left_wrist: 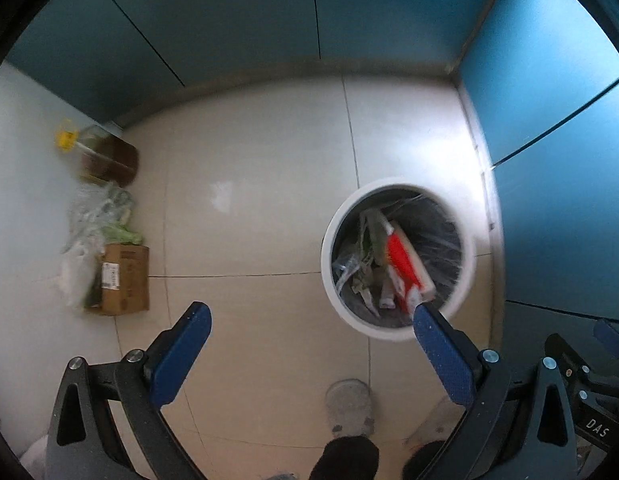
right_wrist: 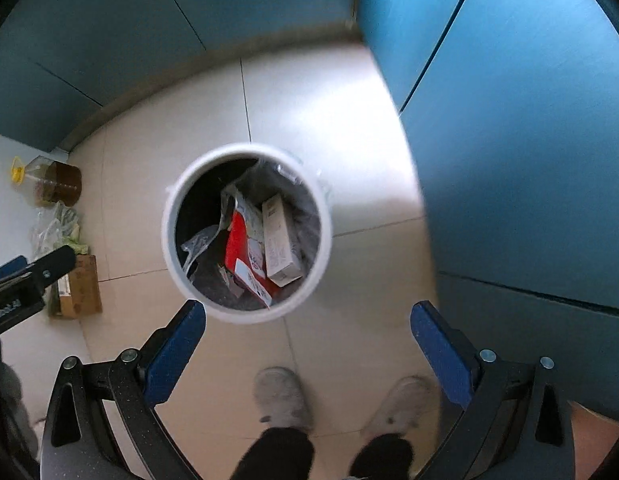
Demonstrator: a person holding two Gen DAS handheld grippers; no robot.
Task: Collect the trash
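Tile floor, blue cabinets. Both my grippers, left & right, are wide open w/ nothing in them. Bin below already has boxes + wrappers. Leftover imo: bags & carton by the wall.

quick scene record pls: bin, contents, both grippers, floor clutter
bin: white round trash bin, upright on tiled floor
contents: red package, beige carton, clear plastic wrap
left gripper: open, empty
right gripper: open, empty, above bin
floor clutter: oil jug, plastic bags, cardboard box by the wall
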